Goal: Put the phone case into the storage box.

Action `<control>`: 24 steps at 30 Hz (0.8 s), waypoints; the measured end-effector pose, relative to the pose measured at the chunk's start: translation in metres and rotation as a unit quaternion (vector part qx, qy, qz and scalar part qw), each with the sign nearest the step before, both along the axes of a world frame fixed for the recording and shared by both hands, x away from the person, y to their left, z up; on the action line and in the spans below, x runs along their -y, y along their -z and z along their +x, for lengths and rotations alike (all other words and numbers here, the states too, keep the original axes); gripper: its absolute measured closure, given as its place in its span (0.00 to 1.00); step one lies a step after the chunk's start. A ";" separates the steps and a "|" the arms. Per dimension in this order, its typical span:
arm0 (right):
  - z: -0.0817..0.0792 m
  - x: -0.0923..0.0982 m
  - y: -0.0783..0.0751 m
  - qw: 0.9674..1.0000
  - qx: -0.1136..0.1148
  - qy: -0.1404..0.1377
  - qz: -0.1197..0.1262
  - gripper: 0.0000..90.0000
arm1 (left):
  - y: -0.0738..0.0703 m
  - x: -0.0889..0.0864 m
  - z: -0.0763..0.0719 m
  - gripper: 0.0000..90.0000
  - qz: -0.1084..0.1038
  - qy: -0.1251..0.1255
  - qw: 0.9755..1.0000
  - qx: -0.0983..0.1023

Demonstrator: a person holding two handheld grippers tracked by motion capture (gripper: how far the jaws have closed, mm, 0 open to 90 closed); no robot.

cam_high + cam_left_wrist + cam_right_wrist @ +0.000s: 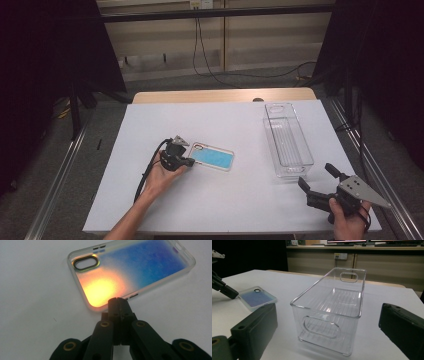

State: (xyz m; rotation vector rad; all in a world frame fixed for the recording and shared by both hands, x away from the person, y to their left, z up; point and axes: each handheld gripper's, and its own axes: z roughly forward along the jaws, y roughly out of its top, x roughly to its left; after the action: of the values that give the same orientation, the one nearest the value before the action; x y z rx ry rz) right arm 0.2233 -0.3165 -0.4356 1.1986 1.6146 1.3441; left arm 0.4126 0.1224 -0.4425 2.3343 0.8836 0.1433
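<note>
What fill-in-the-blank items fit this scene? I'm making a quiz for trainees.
1. The left gripper has its jaws ____ at the edge of the phone case.
2. The right gripper has its jaws ____.
3. The clear bin holds ____.
4. The phone case lies on the ____ table cover.

Missing words: shut; open; nothing; white

a white table carries a phone case (lying flat) and a clear bin.
</note>
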 end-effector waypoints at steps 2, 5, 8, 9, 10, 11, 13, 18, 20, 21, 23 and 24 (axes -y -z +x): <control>0.000 0.000 0.000 1.000 0.000 0.000 0.000 0.02 | -0.001 0.001 0.001 1.00 0.005 0.001 1.000 0.003; 0.000 0.000 0.000 1.000 0.000 -0.001 0.000 0.02 | 0.000 0.002 0.006 1.00 0.003 -0.007 1.000 0.001; 0.000 0.000 0.000 1.000 0.001 0.000 0.001 0.02 | 0.000 0.002 0.007 1.00 0.004 -0.007 1.000 0.000; 0.000 0.000 0.000 1.000 0.000 0.000 0.001 0.02 | -0.001 0.004 0.007 1.00 0.017 -0.004 1.000 0.010; 0.000 0.000 0.000 1.000 0.000 0.000 0.002 0.02 | -0.001 0.004 0.007 1.00 0.017 -0.004 1.000 0.010; 0.000 0.000 0.000 1.000 -0.001 0.001 0.002 0.02 | -0.002 0.005 0.007 1.00 0.018 -0.005 1.000 0.011; -0.001 0.000 0.000 1.000 -0.001 0.000 0.002 0.02 | -0.002 0.005 0.008 1.00 0.017 -0.005 1.000 0.010; -0.001 0.000 0.000 1.000 0.000 0.000 0.000 0.02 | -0.002 0.005 0.010 1.00 0.017 -0.008 1.000 0.011; 0.000 0.000 0.000 1.000 -0.001 0.001 0.000 0.02 | -0.002 0.006 0.010 1.00 0.017 -0.008 1.000 0.012; 0.000 0.000 0.000 1.000 0.000 0.000 0.000 0.02 | -0.001 0.006 0.011 1.00 0.017 -0.010 1.000 0.011; 0.000 -0.001 0.000 1.000 -0.001 0.000 0.000 0.02 | -0.002 0.006 0.013 1.00 0.017 -0.013 1.000 0.009; 0.000 -0.001 0.000 1.000 -0.001 0.000 0.000 0.02 | -0.002 0.006 0.013 1.00 0.017 -0.013 1.000 0.009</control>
State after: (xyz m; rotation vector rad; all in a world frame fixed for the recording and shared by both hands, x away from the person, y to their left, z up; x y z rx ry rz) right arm 0.2230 -0.3160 -0.4357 1.1996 1.6160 1.3427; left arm 0.4258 0.1165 -0.4407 2.3495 0.9083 0.1915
